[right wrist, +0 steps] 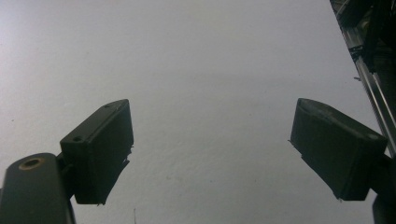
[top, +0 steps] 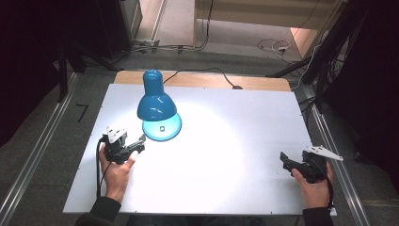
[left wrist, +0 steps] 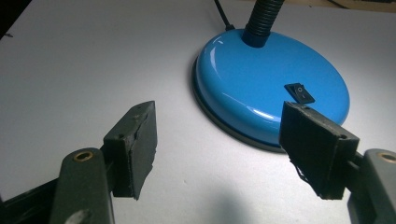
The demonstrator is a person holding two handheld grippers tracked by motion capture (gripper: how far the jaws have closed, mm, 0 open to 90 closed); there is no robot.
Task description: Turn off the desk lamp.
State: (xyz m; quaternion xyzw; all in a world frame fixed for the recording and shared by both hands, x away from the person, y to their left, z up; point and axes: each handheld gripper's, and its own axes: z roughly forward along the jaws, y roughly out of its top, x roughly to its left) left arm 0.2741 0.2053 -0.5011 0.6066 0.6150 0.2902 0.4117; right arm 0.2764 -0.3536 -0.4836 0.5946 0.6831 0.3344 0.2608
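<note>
Your left gripper sits low over the white tabletop near its left edge, held in your left hand, with its grey three-cornered plate on top and its cable looping back along your wrist. Its jaws stand wide apart with nothing between them. In the left gripper view the left gripper points at the blue desk lamp's round base, which lies just beyond the jaw tips; the right-hand pad overlaps the base's near rim in the picture, but you cannot tell from it whether they touch. A small black rocker switch sits on top of the base, just past that pad.

Your right gripper rests near the table's right edge, well apart from the lamp, held in your right hand. In the right gripper view the right gripper has its jaws spread wide over bare white tabletop, clamping nothing.

The blue desk lamp stands on the left half of the table, its shade bent down over the base and casting a bright pool of light toward the table's middle. A black ribbed gooseneck rises from the back of the base, and its black power cord runs off over the far edge of the table, across a strip of wooden board.
</note>
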